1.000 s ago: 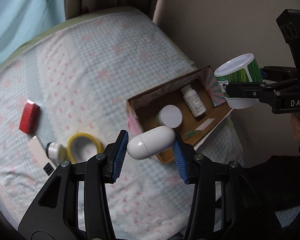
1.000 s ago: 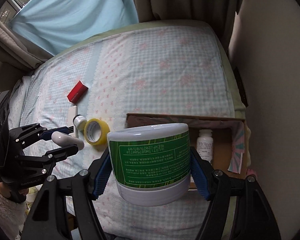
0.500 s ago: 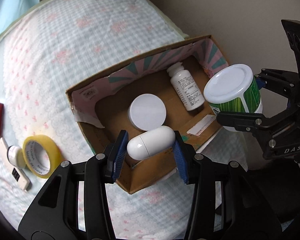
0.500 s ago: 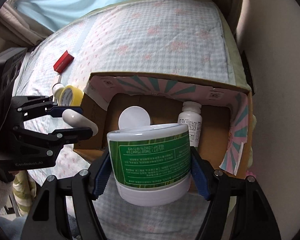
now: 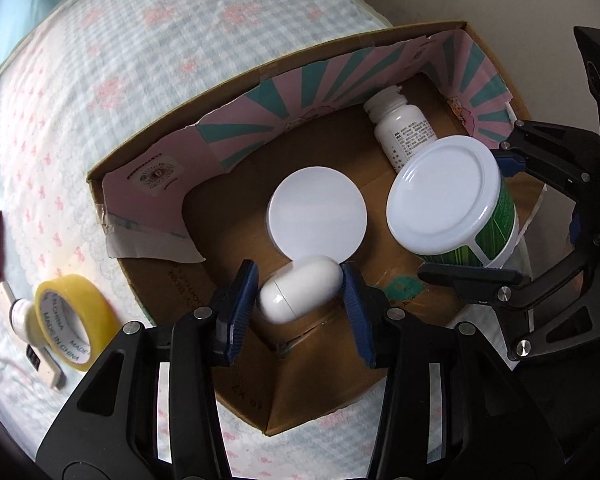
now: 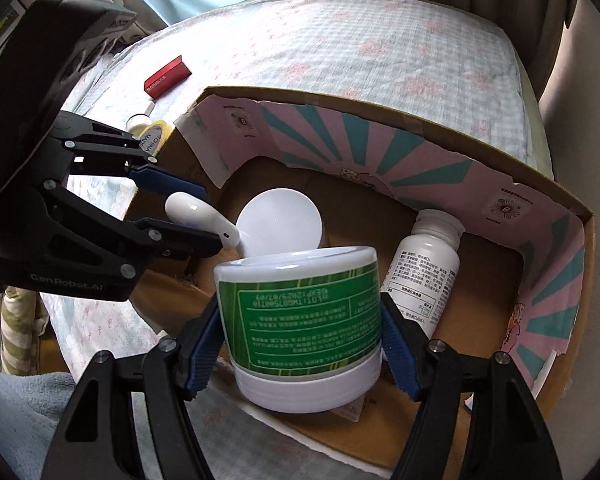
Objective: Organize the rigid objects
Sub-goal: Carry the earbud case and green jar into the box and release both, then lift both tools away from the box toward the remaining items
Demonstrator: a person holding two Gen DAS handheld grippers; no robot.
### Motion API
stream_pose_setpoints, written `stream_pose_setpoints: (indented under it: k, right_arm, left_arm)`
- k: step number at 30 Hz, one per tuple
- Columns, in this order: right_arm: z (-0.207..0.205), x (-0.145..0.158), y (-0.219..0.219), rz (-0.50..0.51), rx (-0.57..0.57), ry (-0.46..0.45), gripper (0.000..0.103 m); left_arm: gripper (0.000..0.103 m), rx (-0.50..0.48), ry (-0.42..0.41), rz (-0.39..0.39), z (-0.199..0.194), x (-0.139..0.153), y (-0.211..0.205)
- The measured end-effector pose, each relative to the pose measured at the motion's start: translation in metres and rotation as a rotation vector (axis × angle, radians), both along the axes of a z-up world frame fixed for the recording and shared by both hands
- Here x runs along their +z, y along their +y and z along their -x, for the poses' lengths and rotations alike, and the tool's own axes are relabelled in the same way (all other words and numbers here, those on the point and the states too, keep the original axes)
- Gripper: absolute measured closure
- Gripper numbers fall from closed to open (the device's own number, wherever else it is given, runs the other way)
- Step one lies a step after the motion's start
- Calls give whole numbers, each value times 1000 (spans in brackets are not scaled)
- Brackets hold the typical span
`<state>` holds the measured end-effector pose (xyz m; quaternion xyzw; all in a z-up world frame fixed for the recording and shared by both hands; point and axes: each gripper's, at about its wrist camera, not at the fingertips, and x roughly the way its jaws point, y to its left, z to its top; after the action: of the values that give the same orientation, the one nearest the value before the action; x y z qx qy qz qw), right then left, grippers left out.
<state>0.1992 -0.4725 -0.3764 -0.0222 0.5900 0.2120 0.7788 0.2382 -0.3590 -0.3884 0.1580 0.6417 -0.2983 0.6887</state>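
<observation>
Box (image 5: 148, 176) holds 1 bottle (image 5: 406, 132), 1 disc (image 5: 318, 216); left gripper (image 5: 300, 292) clamps 1 capsule (image 5: 300, 294), right gripper (image 6: 306, 344) clamps 1 jar (image 6: 304, 320).

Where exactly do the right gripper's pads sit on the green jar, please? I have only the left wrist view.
Observer: In the right wrist view, the right gripper has both blue pads pressed on the green jar, one on each side of its label.
Operator: Thank you. Is the red box whole?
Observer: Yes. The red box lies on the bedspread beyond the cardboard box, apart from it.
</observation>
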Motion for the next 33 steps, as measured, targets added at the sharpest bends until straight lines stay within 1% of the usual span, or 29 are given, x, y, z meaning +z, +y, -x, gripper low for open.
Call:
stream_pose_setpoints:
  k: [2, 3, 4, 5, 6, 8, 10, 13, 17, 20, 26, 29, 33]
  right_arm:
    - [-1, -4, 0, 36, 19, -25, 34]
    - [-2, -8, 0, 55, 33, -26, 34]
    - [-2, -11, 0, 66, 42, -19, 24]
    - [-2, -12, -2, 75, 46, -19, 13]
    - [-1, -12, -5, 65, 56, -27, 0]
    - [4, -6, -11, 41, 65, -60, 0]
    - [9, 1, -15, 42, 63, -83, 0]
    - [14, 9, -19, 69, 40, -91, 0]
    - [16, 20, -17, 102, 19, -79, 0]
    - [15, 31, -14, 112, 22, -84, 0]
    - [14, 55, -4, 127, -2, -95, 0]
    - [16, 76, -1, 139, -27, -107, 0]
    - [20, 111, 6, 141, -38, -133, 0]
  left_arm:
    - [63, -6, -27, 5, 0, 4, -3]
    - [60, -14, -41, 5, 1, 6, -5]
    - [52, -22, -49, -2, 1, 7, -8]
    - [17, -29, -53, -4, 2, 7, -10]
    - [1, -34, -56, -1, 2, 9, -11]
    - [0, -42, -52, 26, 3, 11, -11]
    - [0, -41, -55, 25, 5, 13, -11]
    - [0, -30, -48, 28, 7, 19, -4]
    - [0, -7, -41, 38, 12, 29, 12]
    - [0, 12, -47, 39, 23, 47, 30]
    - [0, 55, -75, 52, 33, 69, 56]
    - [0, 82, -94, 63, 39, 88, 63]
    - [0, 119, -136, 76, 50, 122, 78]
